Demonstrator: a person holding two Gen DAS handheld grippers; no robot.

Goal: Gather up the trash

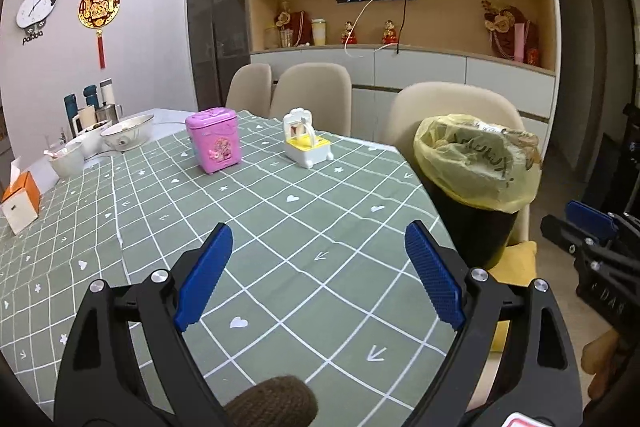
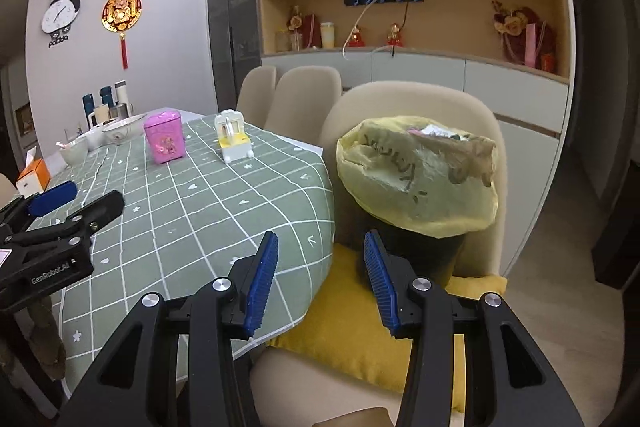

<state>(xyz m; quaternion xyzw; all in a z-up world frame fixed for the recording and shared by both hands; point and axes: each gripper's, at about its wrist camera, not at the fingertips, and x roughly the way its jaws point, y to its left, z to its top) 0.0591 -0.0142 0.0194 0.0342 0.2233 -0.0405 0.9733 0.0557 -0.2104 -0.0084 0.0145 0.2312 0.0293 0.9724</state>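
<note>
A black trash bin [image 1: 472,223] lined with a yellow bag [image 1: 476,163] stands on a chair's yellow cushion [image 2: 344,315] beside the table; paper scraps show in its mouth. In the right wrist view the bag [image 2: 420,175] is straight ahead. My left gripper [image 1: 320,251] is open and empty above the green checked tablecloth [image 1: 280,227]. My right gripper [image 2: 320,251] is open and empty, low in front of the bin, over the cushion. Each gripper shows at the edge of the other's view.
A pink toy box [image 1: 214,141] and a white-and-yellow toy [image 1: 306,141] stand on the far part of the table. Bowls [image 1: 126,133], cups, flasks and an orange tissue box [image 1: 22,201] sit at the far left. Beige chairs [image 1: 312,95] line the far side.
</note>
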